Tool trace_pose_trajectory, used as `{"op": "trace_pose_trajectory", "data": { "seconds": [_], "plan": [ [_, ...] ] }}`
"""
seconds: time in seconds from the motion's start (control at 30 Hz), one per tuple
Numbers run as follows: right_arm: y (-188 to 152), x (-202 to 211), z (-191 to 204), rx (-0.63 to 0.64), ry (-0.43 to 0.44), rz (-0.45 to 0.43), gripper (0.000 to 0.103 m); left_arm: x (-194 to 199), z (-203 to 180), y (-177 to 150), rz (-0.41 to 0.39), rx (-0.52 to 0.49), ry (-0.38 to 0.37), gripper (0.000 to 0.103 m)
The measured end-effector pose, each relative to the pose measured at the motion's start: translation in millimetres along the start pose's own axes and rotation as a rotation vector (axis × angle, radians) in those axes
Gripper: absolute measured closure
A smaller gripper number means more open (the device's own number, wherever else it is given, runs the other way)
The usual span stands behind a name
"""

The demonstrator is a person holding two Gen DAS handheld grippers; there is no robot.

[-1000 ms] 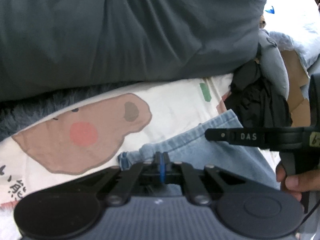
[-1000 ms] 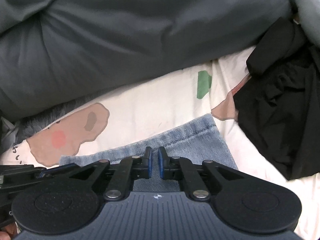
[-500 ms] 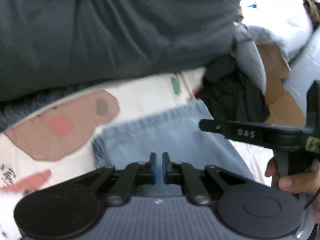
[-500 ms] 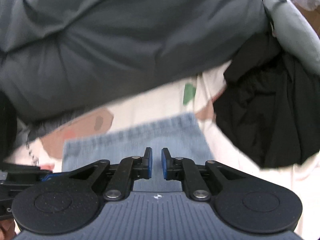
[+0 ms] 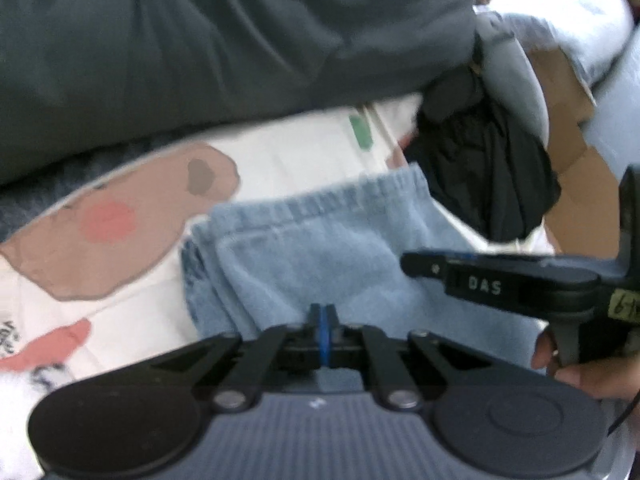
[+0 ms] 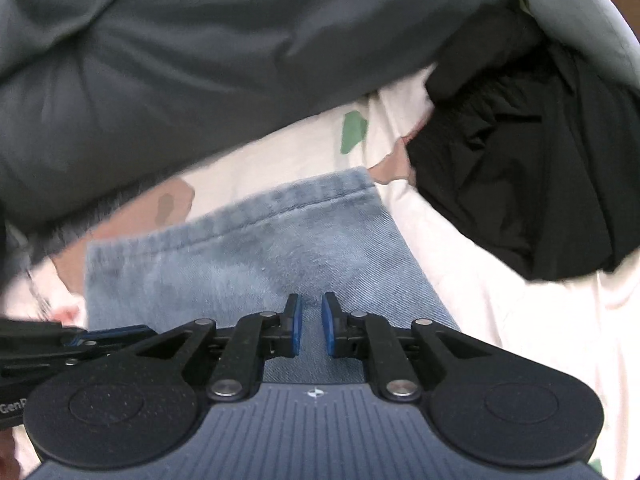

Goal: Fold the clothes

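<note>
Denim jeans (image 6: 256, 264) are flanked by a black garment (image 6: 520, 184) and grey duvet (image 6: 200, 60); left gripper (image 5: 323, 316) clenched empty, right gripper (image 6: 311, 320) just eased apart, nothing gripped

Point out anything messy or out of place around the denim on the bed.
The black garment lies crumpled in a heap right of the folded denim, partly under a grey quilt. The denim's left edge shows uneven layers.

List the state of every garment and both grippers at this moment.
Denim garment: lying flat on the printed sheet, hem away from the camera.
Black garment: crumpled, unfolded.
Dark grey bedding: bunched behind.
Left gripper: fingers shut, no cloth visibly pinched.
Right gripper: fingers just opening, nothing between them.
</note>
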State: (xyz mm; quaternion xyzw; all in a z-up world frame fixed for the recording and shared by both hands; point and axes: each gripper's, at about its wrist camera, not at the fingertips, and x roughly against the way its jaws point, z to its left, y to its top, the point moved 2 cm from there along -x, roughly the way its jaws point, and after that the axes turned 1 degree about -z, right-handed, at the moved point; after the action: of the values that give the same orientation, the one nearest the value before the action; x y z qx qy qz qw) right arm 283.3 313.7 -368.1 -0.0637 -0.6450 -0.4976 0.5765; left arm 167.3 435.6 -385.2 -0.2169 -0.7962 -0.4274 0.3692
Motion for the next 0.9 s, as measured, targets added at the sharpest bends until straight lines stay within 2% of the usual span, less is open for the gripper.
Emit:
{"op": "trace_pose_trajectory", "data": {
  "seconds": [0.1,0.2,0.37,0.43,0.57,0.67,0.7,0.73,0.77,0.83,0.9],
  "plan": [
    [1.8,20.0,3.5,-0.036,0.004,-0.039,0.085,13.9,12.3,13.2,-0.010,0.032,0.010,0.100],
    [-7.5,30.4,10.3,-0.036,0.027,-0.042,0.084,21.6,22.1,26.5,-0.039,0.018,0.033,0.100],
    [-28.8,14.2,16.2,0.000,-0.008,0.009,0.084,5.9,41.4,31.4,-0.012,0.056,0.043,0.100],
    [-32.5,6.0,13.9,-0.003,-0.008,0.014,0.084,-0.2,50.9,30.1,-0.003,0.101,0.028,0.100],
    [-30.1,3.4,4.7,-0.059,0.032,0.040,0.084,-1.5,56.5,32.0,-0.005,0.128,0.034,0.100],
    [-30.7,25.3,-7.5,-0.086,0.070,0.005,0.083,7.8,48.5,36.0,-0.008,0.113,0.032,0.101],
    [-32.8,33.5,-13.3,-0.086,0.077,-0.009,0.081,10.9,46.0,36.3,-0.006,0.103,0.027,0.096],
    [-35.8,42.7,-19.1,-0.082,0.080,-0.023,0.073,13.8,43.8,35.7,-0.001,0.092,0.020,0.088],
    [-39.4,53.8,-24.6,-0.081,0.083,-0.034,0.066,16.7,41.5,35.2,0.004,0.081,0.012,0.085],
    [-46.4,73.1,-35.4,-0.081,0.085,-0.042,0.065,23.2,37.2,33.6,0.009,0.060,0.001,0.077],
    [-55.1,91.6,-44.4,-0.067,0.072,-0.040,0.064,31.5,31.4,30.3,-0.001,0.035,-0.006,0.073]
  ]
}}
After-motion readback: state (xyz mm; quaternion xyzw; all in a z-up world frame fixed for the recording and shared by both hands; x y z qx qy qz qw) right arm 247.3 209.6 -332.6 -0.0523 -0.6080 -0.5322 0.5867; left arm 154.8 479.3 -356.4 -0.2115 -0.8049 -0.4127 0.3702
